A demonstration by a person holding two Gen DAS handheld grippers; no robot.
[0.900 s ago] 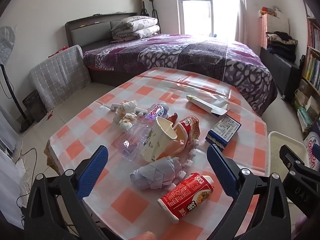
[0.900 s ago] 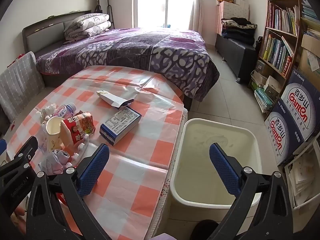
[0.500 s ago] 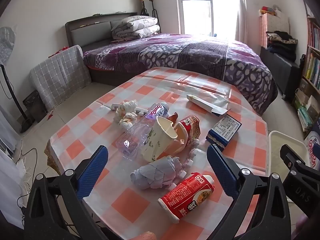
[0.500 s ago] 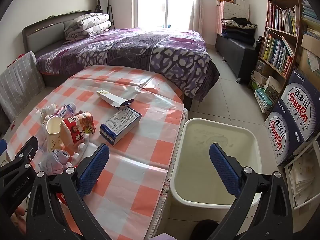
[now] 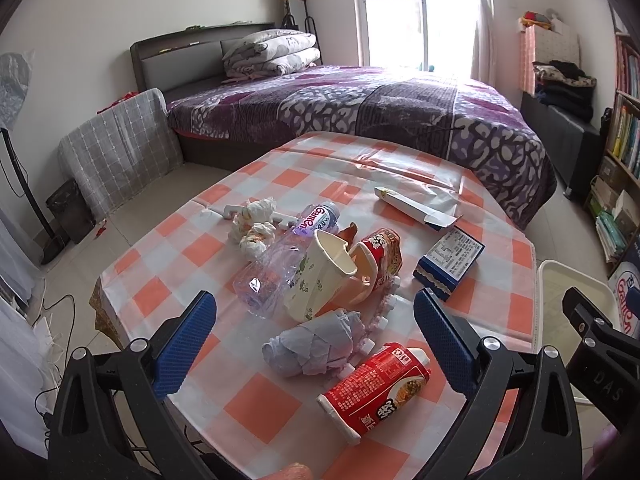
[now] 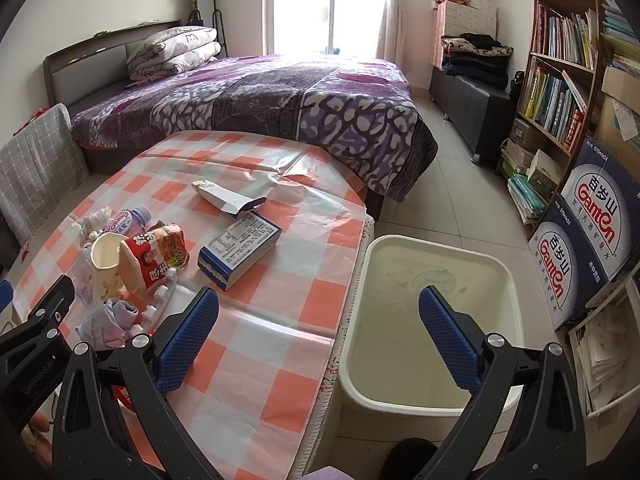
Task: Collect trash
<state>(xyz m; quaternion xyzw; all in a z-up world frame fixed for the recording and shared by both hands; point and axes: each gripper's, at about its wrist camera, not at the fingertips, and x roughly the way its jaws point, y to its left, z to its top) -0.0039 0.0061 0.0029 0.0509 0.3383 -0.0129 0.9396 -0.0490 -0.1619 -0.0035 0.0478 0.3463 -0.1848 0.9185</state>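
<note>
Left tongs (image 5: 314, 334), right tongs (image 6: 318, 334): both agape, empty. Bench (image 5: 256, 400): red carton (image 5: 376, 384) at 6 o'clock; grip mid-body, carry to bin (image 6: 432, 404).

Right tongs (image 6: 318, 336) wide apart, bin (image 6: 434, 402) below, trash (image 6: 136, 256) on table (image 6: 280, 336)

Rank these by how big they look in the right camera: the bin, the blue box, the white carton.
1. Cream plastic bin, though it sits nearest.
2. Blue-and-white cardboard box.
3. Flat white open-ended carton, though farther away.
</note>
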